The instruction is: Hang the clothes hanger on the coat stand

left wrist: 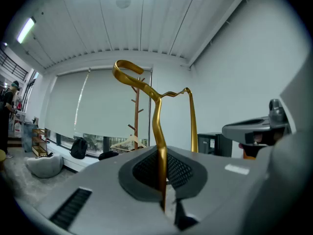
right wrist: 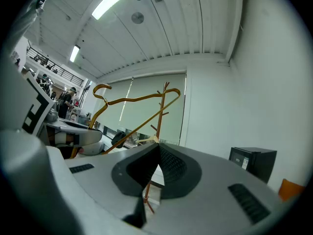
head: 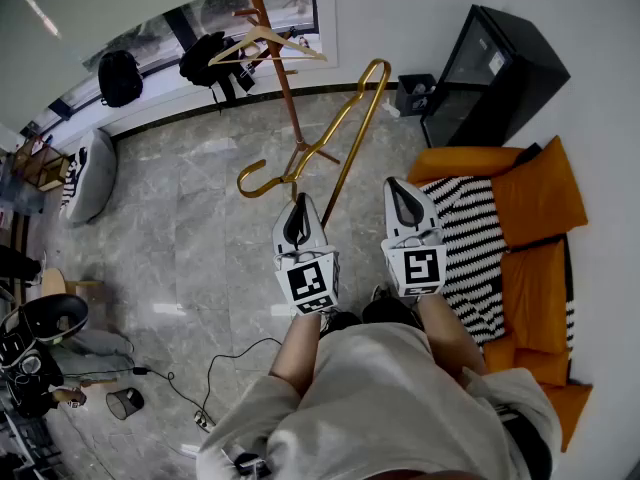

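A gold metal clothes hanger [head: 345,118] is pinched in my left gripper [head: 299,204], which is shut on its lower edge near the hook; the hook [head: 252,174] curls out to the left. In the left gripper view the hanger [left wrist: 157,126] rises straight out of the closed jaws. The brown coat stand [head: 272,43] stands just beyond, with a wooden hanger [head: 265,40] and a black bag [head: 208,60] on it. My right gripper [head: 397,188] is shut and empty, to the right of the hanger. In the right gripper view the hanger [right wrist: 131,100] and the stand [right wrist: 162,104] show past the shut jaws.
An orange sofa [head: 535,258] with a striped throw [head: 470,248] sits at the right, behind it a black cabinet [head: 495,68]. A backpack [head: 119,76] and a beanbag [head: 88,176] lie by the window. Cables [head: 215,368] and a small bin [head: 125,403] sit on the marble floor.
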A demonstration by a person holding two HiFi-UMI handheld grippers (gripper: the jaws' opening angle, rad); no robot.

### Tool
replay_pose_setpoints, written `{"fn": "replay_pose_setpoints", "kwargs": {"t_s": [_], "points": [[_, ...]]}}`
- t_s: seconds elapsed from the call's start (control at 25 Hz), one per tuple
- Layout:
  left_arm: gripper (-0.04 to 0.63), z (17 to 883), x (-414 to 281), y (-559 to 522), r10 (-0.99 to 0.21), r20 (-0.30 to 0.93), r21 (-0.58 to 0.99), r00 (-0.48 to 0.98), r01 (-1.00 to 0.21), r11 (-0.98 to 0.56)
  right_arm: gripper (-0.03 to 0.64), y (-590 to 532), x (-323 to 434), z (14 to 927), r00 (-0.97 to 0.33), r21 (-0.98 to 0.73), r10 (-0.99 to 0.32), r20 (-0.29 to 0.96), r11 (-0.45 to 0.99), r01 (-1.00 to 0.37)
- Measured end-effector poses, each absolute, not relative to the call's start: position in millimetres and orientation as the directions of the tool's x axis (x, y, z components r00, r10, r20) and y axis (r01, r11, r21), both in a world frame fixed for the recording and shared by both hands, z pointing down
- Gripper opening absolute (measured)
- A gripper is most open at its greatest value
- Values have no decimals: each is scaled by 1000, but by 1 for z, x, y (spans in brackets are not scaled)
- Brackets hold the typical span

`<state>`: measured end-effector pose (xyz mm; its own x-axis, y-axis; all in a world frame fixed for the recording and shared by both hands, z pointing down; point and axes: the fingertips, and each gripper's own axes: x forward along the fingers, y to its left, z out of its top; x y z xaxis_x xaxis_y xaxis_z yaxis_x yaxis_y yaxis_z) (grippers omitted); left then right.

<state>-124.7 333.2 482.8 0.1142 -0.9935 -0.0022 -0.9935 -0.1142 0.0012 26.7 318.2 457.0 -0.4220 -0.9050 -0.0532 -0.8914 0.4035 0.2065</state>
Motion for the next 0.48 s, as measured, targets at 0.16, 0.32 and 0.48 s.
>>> {"fn": "replay_pose_setpoints", "kwargs": {"t_s": [0.16, 0.32, 0.48], "points": [[6, 488, -139, 343, -992, 14, 5, 122, -993, -122, 5, 330, 11, 456, -422, 186, -905, -59, 405, -895], [6, 490, -151, 344, -991, 17, 16, 133, -991, -133, 5, 333, 6, 459, -384, 206, -922, -55, 366, -908], [6, 496, -156, 342, -990, 22, 26, 143, -990, -142, 5, 334, 1, 464, -387, 219, -921, -53, 367, -904]]}}
